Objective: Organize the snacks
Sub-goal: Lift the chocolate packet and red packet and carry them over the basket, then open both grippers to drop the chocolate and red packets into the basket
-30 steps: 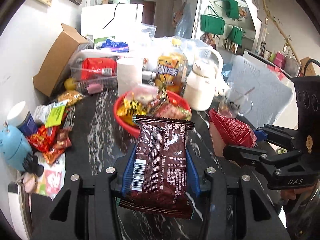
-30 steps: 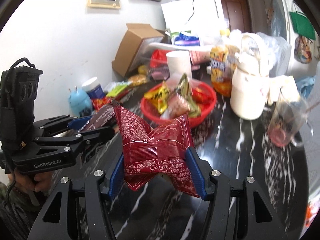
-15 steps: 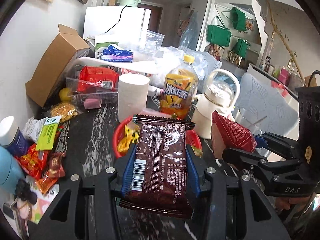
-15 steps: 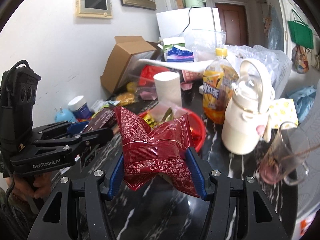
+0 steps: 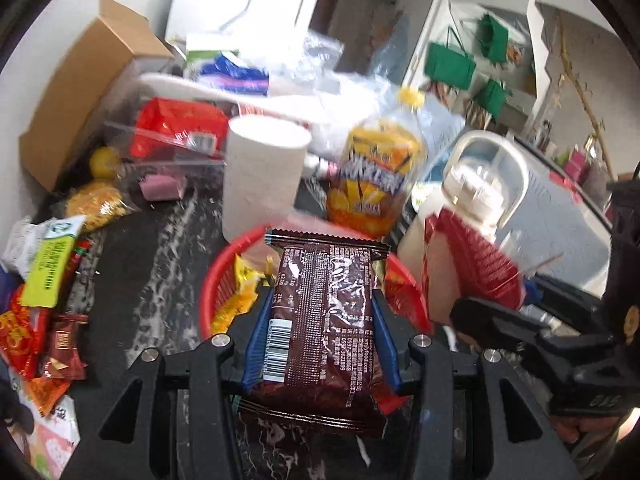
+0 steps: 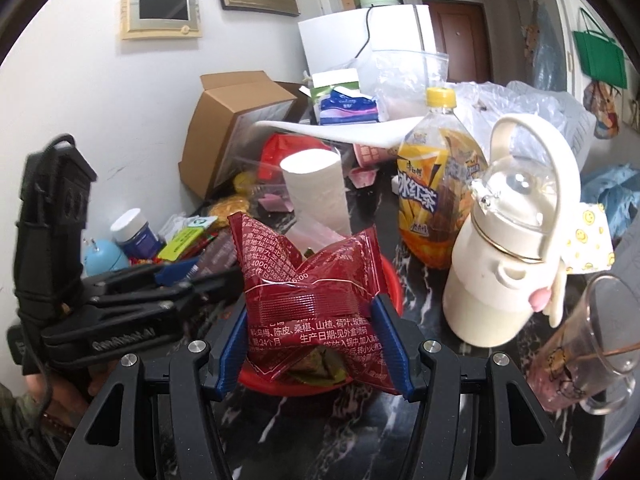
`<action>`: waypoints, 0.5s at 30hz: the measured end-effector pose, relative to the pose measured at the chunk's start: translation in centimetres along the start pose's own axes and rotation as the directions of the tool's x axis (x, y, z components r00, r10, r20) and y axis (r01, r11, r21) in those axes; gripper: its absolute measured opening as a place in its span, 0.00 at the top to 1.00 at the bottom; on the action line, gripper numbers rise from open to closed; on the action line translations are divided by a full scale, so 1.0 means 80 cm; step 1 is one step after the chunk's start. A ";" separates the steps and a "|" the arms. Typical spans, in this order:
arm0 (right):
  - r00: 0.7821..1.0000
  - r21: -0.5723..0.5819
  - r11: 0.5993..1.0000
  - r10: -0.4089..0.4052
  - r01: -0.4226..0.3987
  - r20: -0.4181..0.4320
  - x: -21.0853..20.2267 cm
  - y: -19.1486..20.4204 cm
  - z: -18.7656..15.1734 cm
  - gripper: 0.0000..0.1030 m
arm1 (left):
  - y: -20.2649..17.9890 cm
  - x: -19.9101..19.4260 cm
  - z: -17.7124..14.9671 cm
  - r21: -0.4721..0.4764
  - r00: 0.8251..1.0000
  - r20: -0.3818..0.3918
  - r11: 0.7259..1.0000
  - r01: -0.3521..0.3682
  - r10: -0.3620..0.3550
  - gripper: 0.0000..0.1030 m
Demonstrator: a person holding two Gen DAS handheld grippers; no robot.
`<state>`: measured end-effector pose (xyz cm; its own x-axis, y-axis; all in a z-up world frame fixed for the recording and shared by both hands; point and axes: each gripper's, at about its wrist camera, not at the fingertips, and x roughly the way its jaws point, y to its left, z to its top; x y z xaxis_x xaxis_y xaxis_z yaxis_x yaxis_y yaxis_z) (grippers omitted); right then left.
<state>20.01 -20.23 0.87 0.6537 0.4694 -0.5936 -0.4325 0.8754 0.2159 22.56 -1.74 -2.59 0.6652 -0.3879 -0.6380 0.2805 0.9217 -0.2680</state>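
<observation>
While both wrist views face the same cluttered dark marble table (image 5: 160, 264), each shows things the other hides. Left gripper (image 5: 322, 344) is clamped on a brown snack packet (image 5: 324, 320), barcode on the lower left; the packet sits above the near rim of the red basket (image 5: 216, 280) just ahead. Only this view shows the loose snack pile (image 5: 40, 320) far left of the fingers, including a green sachet (image 5: 50, 268). Right gripper (image 6: 314, 344) is clenched on a crumpled red snack packet (image 6: 312, 280), also over the basket (image 6: 390, 280); print reads 生产日期:见外盒喷码 and 24个月. Right view alone shows the wall panel (image 6: 160, 12), the glass cup (image 6: 588, 344) to the right, and sharp bottle (image 6: 432, 192) text: 冰红茶. White kettle (image 6: 504, 264) stands right of the bottle. Left gripper body (image 6: 108, 312) reads GenRobot.AI; paper roll (image 6: 316, 192) stands beyond the basket
</observation>
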 end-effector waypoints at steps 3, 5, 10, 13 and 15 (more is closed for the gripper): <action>1.000 0.009 1.000 -0.001 0.001 -0.020 0.008 -0.005 -0.004 0.43 | 0.004 0.017 -0.009 -0.020 1.000 -0.026 1.000 -0.010 0.009 0.56; 1.000 0.004 1.000 -0.016 0.016 -0.025 0.011 -0.006 -0.007 0.43 | 0.004 0.018 -0.010 -0.012 1.000 -0.015 1.000 -0.020 0.020 0.56; 0.999 0.009 1.000 -0.018 0.018 -0.036 0.014 -0.009 -0.010 0.43 | -0.003 0.019 -0.016 0.028 0.998 0.005 0.998 -0.056 0.056 0.54; 0.999 0.006 1.000 -0.020 0.020 -0.032 0.013 -0.009 -0.009 0.43 | -0.001 0.020 -0.017 0.027 0.998 0.005 0.998 -0.057 0.057 0.53; 0.999 0.005 1.000 -0.019 0.019 -0.030 0.013 -0.008 -0.008 0.43 | 0.003 0.026 -0.015 0.021 0.999 -0.013 0.999 -0.048 0.049 0.50</action>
<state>20.59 -20.36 -0.40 0.6424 0.4493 -0.6209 -0.4172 0.8846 0.2084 23.18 -2.34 -4.81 0.6689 -0.3427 -0.6597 0.2627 0.9391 -0.2215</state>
